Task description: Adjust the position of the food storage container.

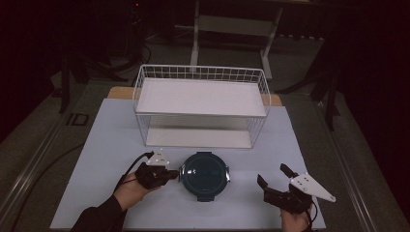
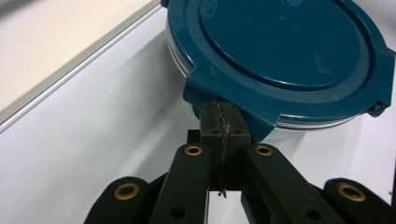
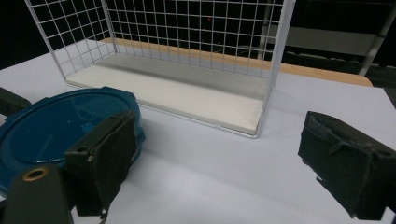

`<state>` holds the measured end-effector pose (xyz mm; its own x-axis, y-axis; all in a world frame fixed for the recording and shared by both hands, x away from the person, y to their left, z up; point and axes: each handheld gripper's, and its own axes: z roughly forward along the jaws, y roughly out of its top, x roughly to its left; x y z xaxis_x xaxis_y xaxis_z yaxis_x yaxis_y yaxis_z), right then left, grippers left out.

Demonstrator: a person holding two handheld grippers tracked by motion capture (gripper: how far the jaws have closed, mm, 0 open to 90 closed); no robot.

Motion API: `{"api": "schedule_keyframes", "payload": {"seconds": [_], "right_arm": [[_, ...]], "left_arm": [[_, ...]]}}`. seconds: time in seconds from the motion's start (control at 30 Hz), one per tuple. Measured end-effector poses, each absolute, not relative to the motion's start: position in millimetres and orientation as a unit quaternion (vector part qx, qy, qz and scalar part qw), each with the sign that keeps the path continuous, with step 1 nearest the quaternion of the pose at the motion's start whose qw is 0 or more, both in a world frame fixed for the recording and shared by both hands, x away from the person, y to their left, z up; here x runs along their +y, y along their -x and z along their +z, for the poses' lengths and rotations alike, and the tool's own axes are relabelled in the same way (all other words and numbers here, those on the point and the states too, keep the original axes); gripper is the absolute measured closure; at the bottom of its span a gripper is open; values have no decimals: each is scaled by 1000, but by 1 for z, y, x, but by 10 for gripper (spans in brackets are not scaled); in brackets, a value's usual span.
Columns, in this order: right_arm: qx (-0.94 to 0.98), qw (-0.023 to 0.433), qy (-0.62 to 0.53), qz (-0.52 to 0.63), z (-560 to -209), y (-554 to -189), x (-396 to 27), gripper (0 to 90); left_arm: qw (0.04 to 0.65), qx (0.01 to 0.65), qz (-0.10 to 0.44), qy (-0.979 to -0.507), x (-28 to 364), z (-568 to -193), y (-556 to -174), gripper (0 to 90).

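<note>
Dark room, white counter (image 1: pixel 111 145), two-tier wire rack (image 1: pixel 200 104) at back. Round teal-lidded container (image 1: pixel 204 175) sits on counter in front of rack, between your grippers. Your left gripper (image 1: pixel 170 173): jaws pressed together, tips at lid's left latch tab (image 2: pixel 219 95). Your right gripper (image 1: pixel 274 176): jaws wide, nothing between, well right of container.

The round container (image 1: pixel 204 175) sits low in the centre of the high view, flat and upright on the table. Its dark teal lid (image 2: pixel 285 56) is on, with clip tabs at the rim; a pale body band shows beneath.
</note>
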<state>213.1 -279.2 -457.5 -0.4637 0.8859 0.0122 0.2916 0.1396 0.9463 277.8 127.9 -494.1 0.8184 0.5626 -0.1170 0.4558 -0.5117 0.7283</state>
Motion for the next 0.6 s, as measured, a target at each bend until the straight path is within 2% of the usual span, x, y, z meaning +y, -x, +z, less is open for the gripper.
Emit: {"api": "schedule_keyframes", "payload": {"seconds": [0.6], "right_arm": [[697, 293, -420, 502, -459, -214, -277, 113]], "left_arm": [[396, 289, 69, -869, 109, -494, -284, 897]]}}
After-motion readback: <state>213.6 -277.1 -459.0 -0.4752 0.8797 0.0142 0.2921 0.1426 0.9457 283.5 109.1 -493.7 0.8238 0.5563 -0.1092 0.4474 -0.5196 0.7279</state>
